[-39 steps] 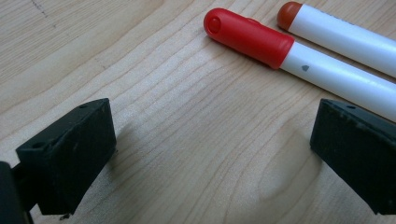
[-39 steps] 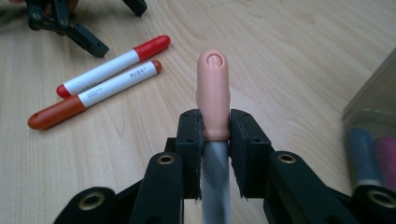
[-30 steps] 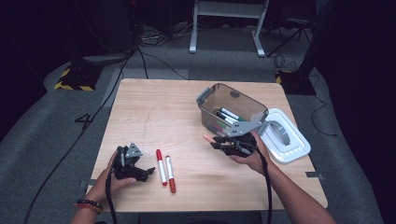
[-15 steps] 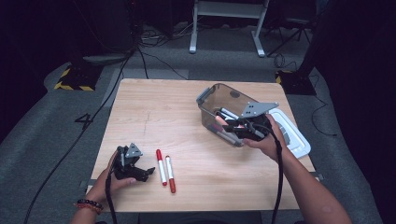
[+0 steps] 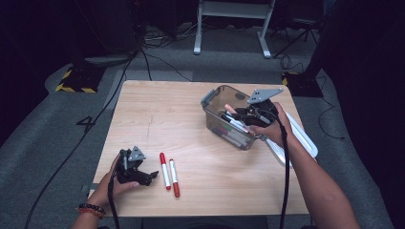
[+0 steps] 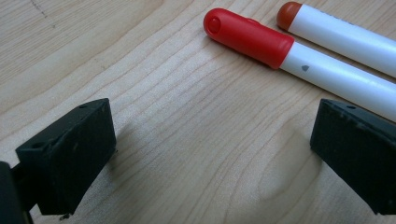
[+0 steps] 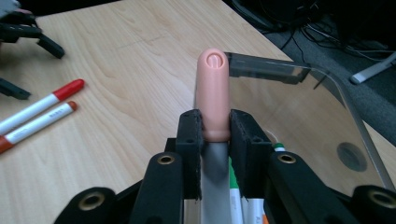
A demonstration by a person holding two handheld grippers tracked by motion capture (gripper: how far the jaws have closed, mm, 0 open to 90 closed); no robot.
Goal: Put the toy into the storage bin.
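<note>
Both grippers are black, each topped by a grey three-cornered plate, with a black cable trailing back along the forearm. The left gripper [image 5: 152,175] has blocky matte jaws; the right gripper [image 7: 215,127] shows brass-ringed screw holes. A beaded bracelet [image 5: 89,208] circles the left wrist.

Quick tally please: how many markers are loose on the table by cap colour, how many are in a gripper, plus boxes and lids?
Red-capped markers on the table: 1
Orange-red-capped markers on the table: 1
Pink-capped markers, held in the right gripper: 1
Clear boxes: 1
White lids: 1
Total: 5, not counting the markers inside the box.
</note>
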